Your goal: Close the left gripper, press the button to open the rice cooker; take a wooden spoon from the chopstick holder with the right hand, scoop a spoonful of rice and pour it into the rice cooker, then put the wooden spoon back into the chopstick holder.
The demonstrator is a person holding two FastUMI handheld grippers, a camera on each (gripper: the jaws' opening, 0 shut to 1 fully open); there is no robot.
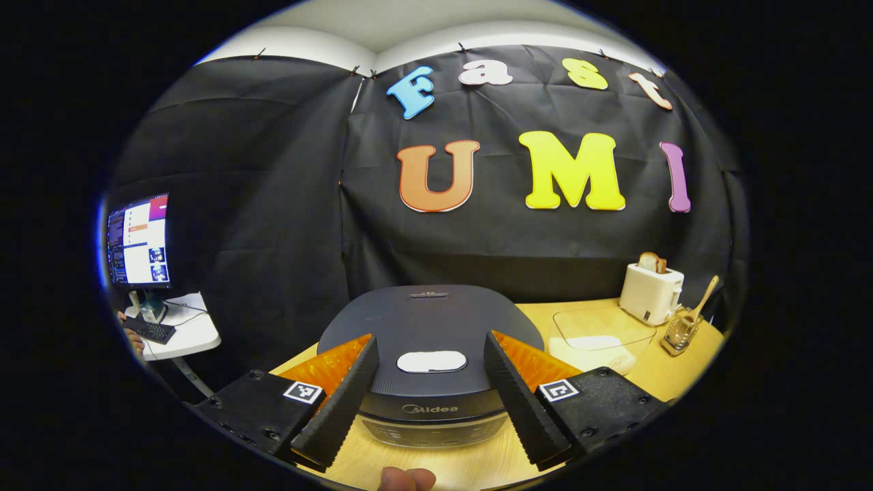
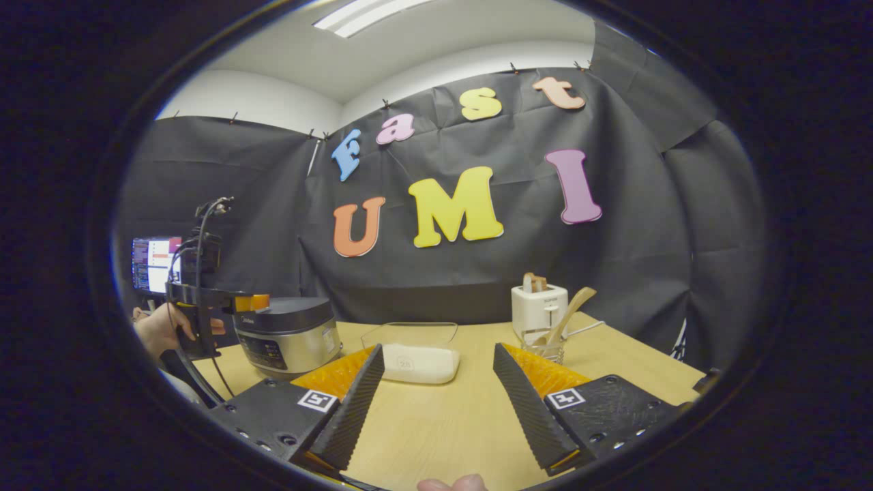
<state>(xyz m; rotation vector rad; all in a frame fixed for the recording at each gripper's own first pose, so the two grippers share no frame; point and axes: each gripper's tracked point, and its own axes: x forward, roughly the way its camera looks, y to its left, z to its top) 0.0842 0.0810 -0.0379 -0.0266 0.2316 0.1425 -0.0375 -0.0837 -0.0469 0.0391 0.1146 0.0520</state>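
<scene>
Spread wide, the left gripper [image 1: 431, 392] hung just before the rice cooker [image 1: 430, 341], its lid button [image 1: 432, 361] dead ahead between the fingers. Right gripper [image 2: 436, 399], also spread, faced the wooden spoon [image 2: 565, 315] in the chopstick holder [image 2: 545, 349], ahead and rightward across the table [image 2: 443, 423].

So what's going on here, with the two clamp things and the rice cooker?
A person holds a two-finger gripper in each hand at a wooden table. The left gripper is open and lined up in front of the rice cooker, whose lid is shut; its button is not pressed. The right gripper hangs open over the table, facing a clear container of rice. The wooden spoon stands in the chopstick holder beside a toaster.
</scene>
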